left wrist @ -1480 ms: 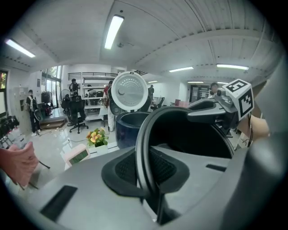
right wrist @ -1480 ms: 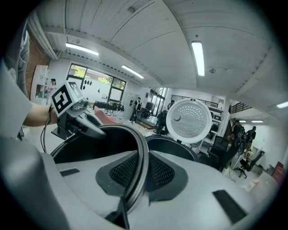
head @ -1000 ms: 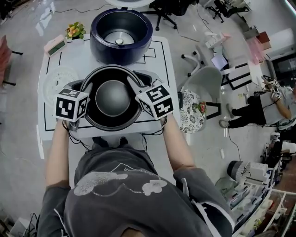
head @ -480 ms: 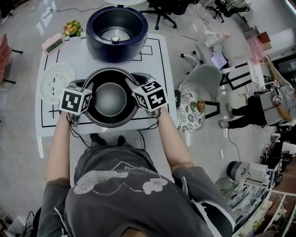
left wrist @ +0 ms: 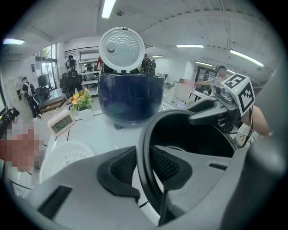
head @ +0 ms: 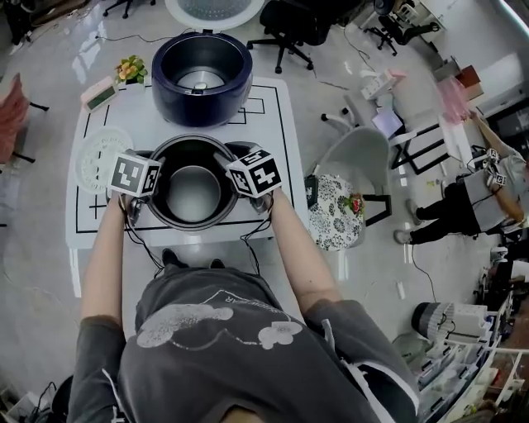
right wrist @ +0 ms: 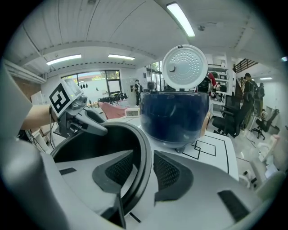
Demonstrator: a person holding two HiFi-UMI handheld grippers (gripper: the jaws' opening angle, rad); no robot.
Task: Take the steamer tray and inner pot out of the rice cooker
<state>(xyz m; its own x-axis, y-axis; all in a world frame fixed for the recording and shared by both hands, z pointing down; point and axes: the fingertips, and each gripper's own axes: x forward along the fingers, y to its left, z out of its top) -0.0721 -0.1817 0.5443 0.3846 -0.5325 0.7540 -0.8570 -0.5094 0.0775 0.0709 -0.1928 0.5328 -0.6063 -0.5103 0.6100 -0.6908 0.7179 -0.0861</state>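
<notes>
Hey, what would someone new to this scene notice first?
The black inner pot sits mid-way on the white table, its rim between the jaws of the left gripper and right gripper, which have just been opening. Behind it stands the dark blue rice cooker, lid up. A white steamer tray lies to the pot's left.

Cooker lid [head: 213,10] cut by head view's top edge; clock [head: 99,93] digits too small; inner pot [head: 194,194] rim partly under marker cubes [head: 132,175].
</notes>
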